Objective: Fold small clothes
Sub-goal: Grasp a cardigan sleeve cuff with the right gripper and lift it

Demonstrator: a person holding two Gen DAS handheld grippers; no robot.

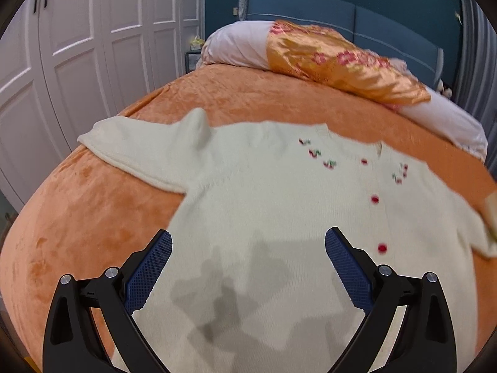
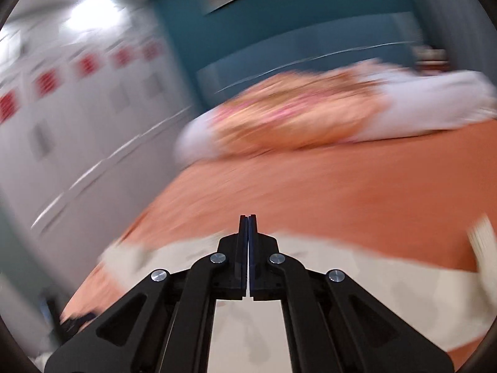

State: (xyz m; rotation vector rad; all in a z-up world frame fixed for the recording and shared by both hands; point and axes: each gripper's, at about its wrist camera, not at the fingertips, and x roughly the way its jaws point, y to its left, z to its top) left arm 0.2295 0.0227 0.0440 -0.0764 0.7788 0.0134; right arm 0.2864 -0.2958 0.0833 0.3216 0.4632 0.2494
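Note:
A small cream knit cardigan (image 1: 264,192) with red buttons and cherry embroidery lies spread flat on the orange bedspread (image 1: 77,217). Its left sleeve stretches to the left, with a fold standing up near the shoulder. My left gripper (image 1: 248,242) is open and empty, hovering over the cardigan's lower body. In the blurred right wrist view, my right gripper (image 2: 248,220) is shut with nothing seen between the fingers. It is above the cardigan (image 2: 388,286), whose edge shows below and to the right.
A pillow (image 1: 239,43) and an orange floral quilt (image 1: 341,62) lie at the head of the bed against a blue headboard (image 1: 357,15). White wardrobe doors (image 1: 77,46) stand to the left. The bedspread (image 2: 341,192) extends beyond the cardigan.

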